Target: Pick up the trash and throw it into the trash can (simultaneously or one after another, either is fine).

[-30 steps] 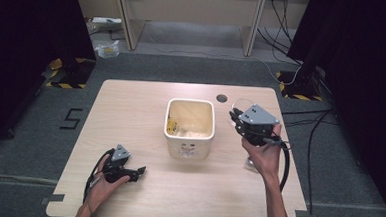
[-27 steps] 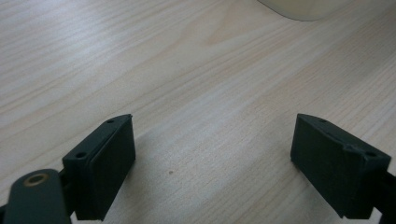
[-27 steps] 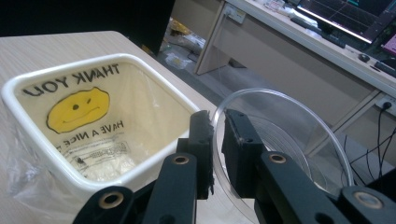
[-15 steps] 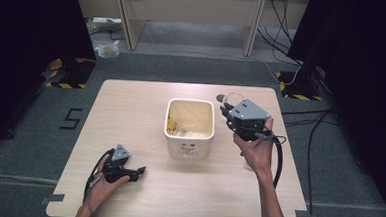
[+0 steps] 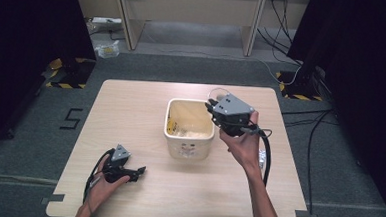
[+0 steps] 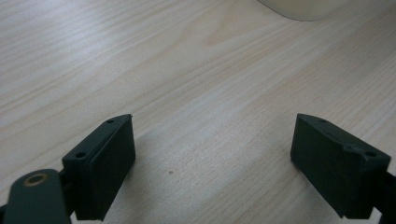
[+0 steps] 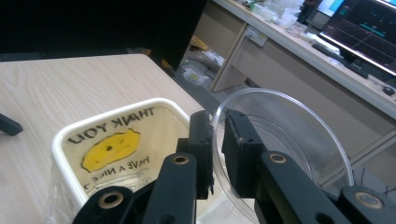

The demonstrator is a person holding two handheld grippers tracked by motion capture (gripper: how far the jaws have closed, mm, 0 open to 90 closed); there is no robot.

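1. Near the front-left corner of the wooden table [image 5: 131,110], a person's left hand [image 5: 104,181] rests on the surface holding the left gripper [image 5: 136,173]. In the left gripper view its two black jaws stand wide apart with only bare wood grain between them — nothing is held.

2. At the middle of the table stands a cream, square-mouthed tub [image 5: 190,128], printed inside with a yellow smiley and the words "THANK YOU". Some small pieces lie at its bottom; what they are cannot be told.

3. Just right of the tub, the right hand [image 5: 244,146] lifts the right gripper [image 5: 212,108] above the tub's right rim. In the right gripper view its jaws are pinched narrow on the edge of a clear round plastic lid [image 7: 280,140] — the lid stands on edge, tilted, off the table, beside and slightly over the tub's opening.

4. Near the right edge of the table, below the right hand, lies a small shiny crumpled thing [image 5: 262,157], too small to identify.

5. Judged step: the clear lid is being carried to the tub, whether to drop in or to lay across the top is unclear.

6. The next move likely calls for bringing the lid squarely over the opening, lowering it, then parting the jaws — the thin rim could slip or catch on the tub's wall.
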